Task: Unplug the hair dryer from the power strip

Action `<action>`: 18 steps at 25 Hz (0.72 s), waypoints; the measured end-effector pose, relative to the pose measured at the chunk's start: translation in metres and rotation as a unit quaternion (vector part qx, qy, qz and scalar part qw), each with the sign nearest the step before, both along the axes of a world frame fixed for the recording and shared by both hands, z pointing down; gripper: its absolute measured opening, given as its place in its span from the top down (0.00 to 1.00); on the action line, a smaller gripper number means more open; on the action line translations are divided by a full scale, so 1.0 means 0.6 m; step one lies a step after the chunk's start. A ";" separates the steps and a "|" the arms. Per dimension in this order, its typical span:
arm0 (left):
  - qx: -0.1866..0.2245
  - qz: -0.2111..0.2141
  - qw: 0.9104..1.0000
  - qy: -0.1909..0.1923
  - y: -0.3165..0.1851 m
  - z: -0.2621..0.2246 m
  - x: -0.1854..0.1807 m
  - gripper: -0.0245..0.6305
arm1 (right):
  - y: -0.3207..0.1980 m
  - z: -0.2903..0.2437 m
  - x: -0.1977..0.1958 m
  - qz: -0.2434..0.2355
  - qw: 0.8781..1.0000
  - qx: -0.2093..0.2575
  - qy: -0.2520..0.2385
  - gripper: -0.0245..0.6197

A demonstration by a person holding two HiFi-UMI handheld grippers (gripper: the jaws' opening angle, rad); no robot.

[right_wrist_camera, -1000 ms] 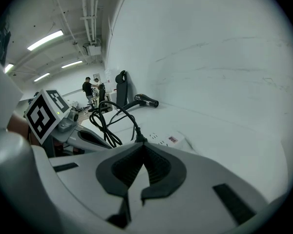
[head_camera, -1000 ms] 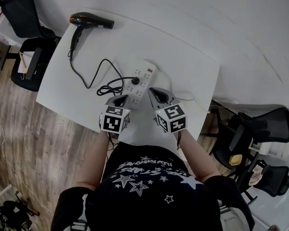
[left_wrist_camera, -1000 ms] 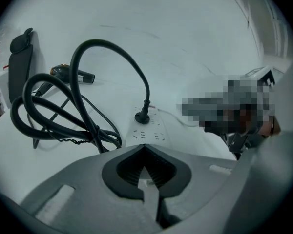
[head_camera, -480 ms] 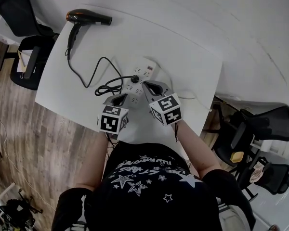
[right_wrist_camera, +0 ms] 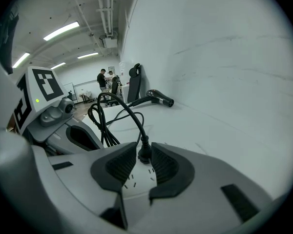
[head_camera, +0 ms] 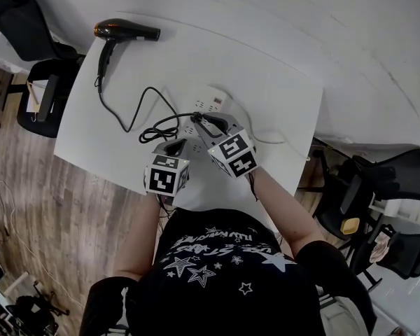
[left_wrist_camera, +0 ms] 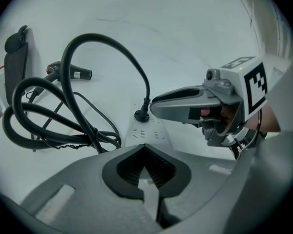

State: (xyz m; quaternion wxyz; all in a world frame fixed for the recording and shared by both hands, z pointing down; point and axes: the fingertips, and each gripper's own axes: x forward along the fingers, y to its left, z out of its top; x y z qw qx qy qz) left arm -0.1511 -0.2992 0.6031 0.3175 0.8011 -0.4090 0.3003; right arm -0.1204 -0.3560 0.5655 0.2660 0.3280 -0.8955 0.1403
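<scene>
Field notes, from the six o'clock edge of a white table (head_camera: 266, 68), where we are looking down.

The hair dryer (head_camera: 126, 30) is lying on its side in the ten o'clock corner, nozzle pointing toward three o'clock, well apart from both tools. Its black cord (head_camera: 119, 114) is running off the handle toward six o'clock, then looping and bunching into a loose coil just at nine o'clock of the power strip (head_camera: 208, 103). The white strip is lying near the table's middle, angled from seven to one o'clock. The plug (right_wrist_camera: 144, 152) is standing upright in one of the strip's sockets, not yet pulled.

Right gripper (right_wrist_camera: 144, 149): we are reaching in from five o'clock. Its jaws have just been opening and are standing wide, one pad on each side of the plug, close to it but not squeezing.

Left gripper (left_wrist_camera: 144, 146): its jaws are resting closed together with nothing between them. Its tip is sitting at the seven o'clock end of the strip, beside the coil. We cannot tell whether it is touching the strip.

The two tools are working side by side, near each other but apart. A black chair (head_camera: 28, 26) is standing off the ten o'clock corner on a wood floor (head_camera: 28, 208).
</scene>
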 end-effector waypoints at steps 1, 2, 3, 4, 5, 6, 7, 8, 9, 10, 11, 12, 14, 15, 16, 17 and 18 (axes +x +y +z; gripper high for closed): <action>0.002 0.002 1.000 -0.002 0.000 0.000 0.000 0.95 | -0.001 0.003 -0.003 -0.002 1.000 -0.001 0.003 0.80; 0.003 0.004 1.000 -0.004 0.000 0.000 0.001 0.95 | -0.002 0.007 -0.007 -0.003 1.000 -0.003 0.005 0.78; 0.003 0.006 1.000 -0.006 0.000 0.000 0.001 0.95 | -0.004 0.011 -0.011 -0.003 1.000 -0.005 0.007 0.75; 0.002 0.008 1.000 -0.006 -0.001 0.000 0.002 0.95 | -0.006 0.013 -0.014 -0.003 1.000 -0.006 0.009 0.70; 0.000 0.009 1.000 -0.005 -0.001 0.001 0.002 0.95 | -0.008 0.015 -0.018 -0.003 1.000 -0.006 0.011 0.69; -0.003 0.008 1.000 -0.002 -0.001 0.001 0.002 0.95 | -0.010 0.016 -0.020 -0.003 1.000 -0.006 0.014 0.69; -0.006 0.006 1.000 0.001 -0.001 0.001 0.002 0.95 | -0.012 0.016 -0.022 -0.002 1.000 -0.004 0.015 0.72; -0.009 0.003 1.000 0.003 -0.001 0.001 0.001 0.95 | -0.014 0.016 -0.023 0.000 1.000 0.000 0.017 0.77; -0.011 0.001 1.000 0.003 -0.001 0.001 0.000 0.95 | -0.018 0.015 -0.023 0.002 1.000 0.004 0.017 0.80; -0.012 0.001 1.000 0.003 -0.001 0.001 0.001 0.95 | -0.020 0.015 -0.023 0.004 1.000 0.006 0.019 0.82; -0.010 0.002 1.000 0.001 -0.001 0.001 0.002 0.95 | -0.022 0.015 -0.021 0.003 1.000 0.008 0.020 0.82; -0.008 0.005 1.000 -0.002 -0.001 0.001 0.003 0.95 | -0.023 0.015 -0.020 0.000 1.000 0.008 0.021 0.82; -0.005 0.013 1.000 -0.010 0.000 0.000 0.004 0.95 | -0.023 0.015 -0.021 -0.011 1.000 0.010 0.022 0.82; -0.006 0.014 1.000 -0.012 -0.001 0.000 0.003 0.95 | -0.024 0.016 -0.022 -0.017 1.000 0.011 0.019 0.80; -0.009 0.014 1.000 -0.011 -0.001 0.001 0.002 0.95 | -0.025 0.018 -0.023 -0.023 1.000 0.011 0.013 0.80; -0.012 0.011 1.000 -0.007 -0.001 0.001 0.001 0.95 | -0.025 0.020 -0.024 -0.028 1.000 0.011 0.007 0.81; -0.016 0.008 1.000 -0.001 -0.001 0.002 0.001 0.95 | -0.025 0.021 -0.025 -0.031 0.999 0.011 0.003 0.82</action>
